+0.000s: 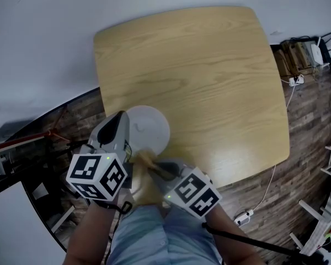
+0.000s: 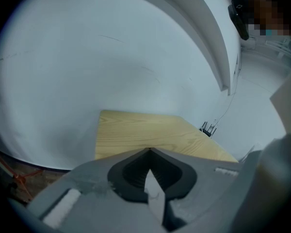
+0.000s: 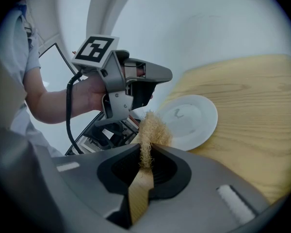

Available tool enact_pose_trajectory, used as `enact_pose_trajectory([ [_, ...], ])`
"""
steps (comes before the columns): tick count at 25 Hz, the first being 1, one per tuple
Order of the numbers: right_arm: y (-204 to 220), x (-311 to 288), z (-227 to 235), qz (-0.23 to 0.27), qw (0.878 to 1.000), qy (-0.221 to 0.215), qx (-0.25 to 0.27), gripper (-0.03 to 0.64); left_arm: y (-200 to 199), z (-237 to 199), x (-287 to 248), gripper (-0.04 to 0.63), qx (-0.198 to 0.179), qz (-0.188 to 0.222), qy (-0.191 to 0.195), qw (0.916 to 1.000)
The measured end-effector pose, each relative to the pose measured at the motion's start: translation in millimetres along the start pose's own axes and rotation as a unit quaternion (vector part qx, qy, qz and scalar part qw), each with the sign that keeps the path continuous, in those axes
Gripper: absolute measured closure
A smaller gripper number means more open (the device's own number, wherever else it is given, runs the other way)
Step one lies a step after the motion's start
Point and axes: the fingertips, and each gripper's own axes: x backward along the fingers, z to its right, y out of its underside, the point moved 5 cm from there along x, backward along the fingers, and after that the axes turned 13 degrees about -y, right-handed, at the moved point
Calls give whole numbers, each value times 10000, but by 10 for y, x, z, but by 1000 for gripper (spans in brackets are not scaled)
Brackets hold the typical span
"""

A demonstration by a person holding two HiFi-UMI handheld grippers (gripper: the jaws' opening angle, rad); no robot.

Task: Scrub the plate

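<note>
We see the plate (image 1: 153, 126) lying at the 7 o'clock corner of the wooden table (image 1: 209, 76), its near rim reaching over the table's edge. It is white and round, with a faint grey squiggle on its face, which shows more clearly in the right gripper view (image 3: 194, 118).

The left claw (image 1: 120, 127) sits at the plate's 9 o'clock rim. In the left gripper view its jaws (image 2: 149, 152) are clenched, tips together, on a thin white sliver that we take to be the plate's edge; beyond them lies only bare table (image 2: 136, 132) and pale wall.

The right claw (image 3: 148, 147) is clamped on a tan, fibrous scrubber (image 3: 153, 129), whose frayed end stands out past the jaw tips. In the head view the scrubber (image 1: 148, 164) lies at the plate's 6 o'clock, just at its rim; we cannot tell whether it touches.

From the right gripper view the left claw (image 3: 143, 98) appears at 10 o'clock of the scrubber, held in a hand (image 3: 89, 93).
</note>
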Motion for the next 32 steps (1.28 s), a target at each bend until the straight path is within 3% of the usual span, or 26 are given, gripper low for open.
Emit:
enact_pose_trajectory([
  [13,-97,53,-230,-77,9994,-110,320,572,-31,-93,328,575,188,352,-139,9991],
  [22,-523,33,-231,-89,9966,122,808,572,-142,-300,594,575,415,608,-376,9966],
  [27,-756,-175,17,-117,9945,378,975,572,-93,-470,529,575,583,545,-446,9958],
  [32,-559,-437,268,-594,9952,413,666,573,85,-588,413,575,815,236,-489,9952],
])
